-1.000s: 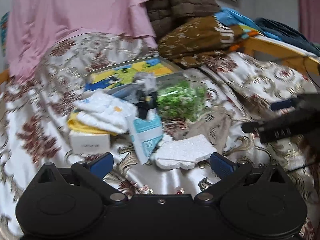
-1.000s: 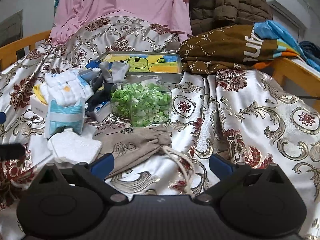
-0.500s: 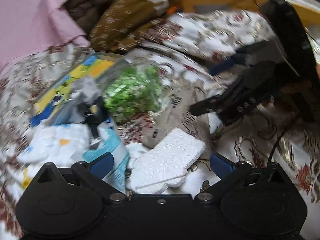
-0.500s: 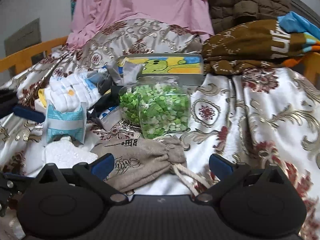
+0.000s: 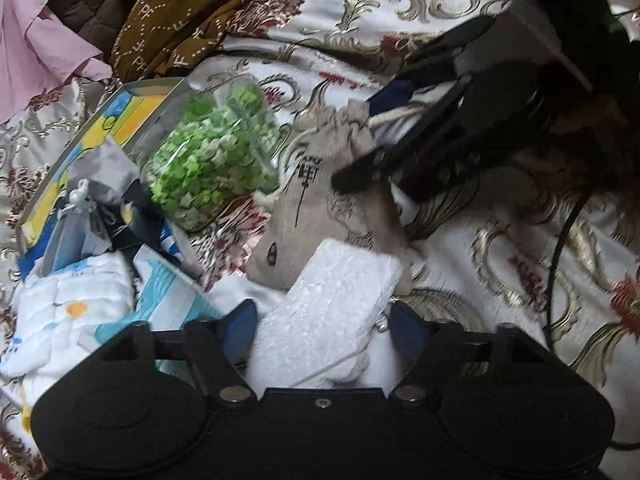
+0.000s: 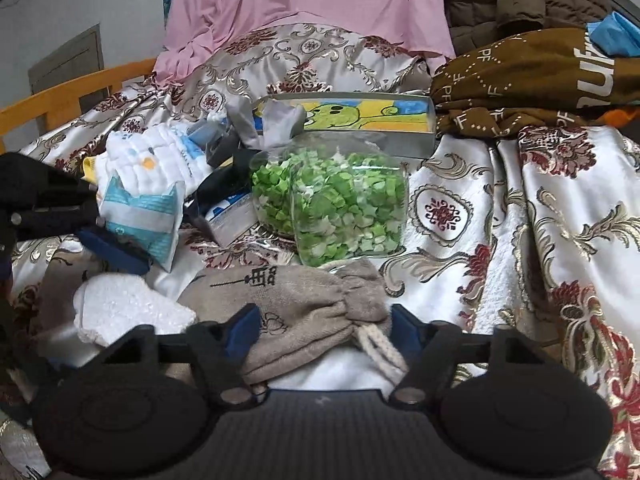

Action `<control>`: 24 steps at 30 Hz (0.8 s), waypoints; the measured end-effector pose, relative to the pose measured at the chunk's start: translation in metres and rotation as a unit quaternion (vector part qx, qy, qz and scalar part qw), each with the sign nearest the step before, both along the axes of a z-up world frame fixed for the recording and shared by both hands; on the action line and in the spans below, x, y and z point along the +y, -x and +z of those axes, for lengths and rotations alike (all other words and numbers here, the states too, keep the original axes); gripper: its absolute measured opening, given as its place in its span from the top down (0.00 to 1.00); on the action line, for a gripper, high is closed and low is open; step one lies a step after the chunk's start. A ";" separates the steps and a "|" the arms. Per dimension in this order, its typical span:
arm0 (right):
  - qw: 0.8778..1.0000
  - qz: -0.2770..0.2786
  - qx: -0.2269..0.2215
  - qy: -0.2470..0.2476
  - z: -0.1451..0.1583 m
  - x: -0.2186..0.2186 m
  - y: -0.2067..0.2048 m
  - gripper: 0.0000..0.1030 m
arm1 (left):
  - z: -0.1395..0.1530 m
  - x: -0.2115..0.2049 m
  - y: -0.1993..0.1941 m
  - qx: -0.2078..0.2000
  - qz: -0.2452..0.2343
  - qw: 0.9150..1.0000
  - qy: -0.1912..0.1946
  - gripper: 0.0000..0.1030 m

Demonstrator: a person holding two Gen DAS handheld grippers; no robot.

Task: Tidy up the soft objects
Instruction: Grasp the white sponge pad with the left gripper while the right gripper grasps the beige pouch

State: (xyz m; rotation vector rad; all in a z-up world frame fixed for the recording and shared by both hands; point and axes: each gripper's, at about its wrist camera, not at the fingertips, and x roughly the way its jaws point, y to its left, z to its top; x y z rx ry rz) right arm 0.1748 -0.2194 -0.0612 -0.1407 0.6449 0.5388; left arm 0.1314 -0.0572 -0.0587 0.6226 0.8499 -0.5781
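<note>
Floral bedspread (image 6: 560, 220) w/ soft clutter

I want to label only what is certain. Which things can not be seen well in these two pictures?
- White foam block: its near end is hidden behind the left claw body, left wrist view.
- Beige drawstring pouch: its near edge is hidden behind the right claw, right wrist view.
- Items behind the jar of green pieces: overlapping, not identifiable.
- Both claws are closing; pad contact cannot be made out.
</note>
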 end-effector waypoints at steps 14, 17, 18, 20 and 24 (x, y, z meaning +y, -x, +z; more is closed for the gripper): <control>0.999 -0.002 -0.042 0.010 0.019 0.001 0.015 0.52 | 0.036 0.038 0.026 -0.039 0.098 0.989 0.107 0.76; 0.998 0.003 -0.062 0.018 0.027 0.004 0.025 0.55 | 0.044 0.047 0.033 -0.046 0.125 0.980 0.148 0.83; 0.997 0.003 -0.071 0.021 0.029 0.005 0.028 0.55 | 0.047 0.050 0.034 -0.050 0.133 0.977 0.160 0.84; 0.995 0.003 -0.092 0.028 0.037 0.007 0.036 0.56 | 0.053 0.056 0.036 -0.055 0.148 0.970 0.184 0.85; 0.991 -0.005 -0.131 0.030 0.056 0.006 0.045 0.56 | 0.067 0.066 0.039 -0.060 0.174 0.956 0.230 0.86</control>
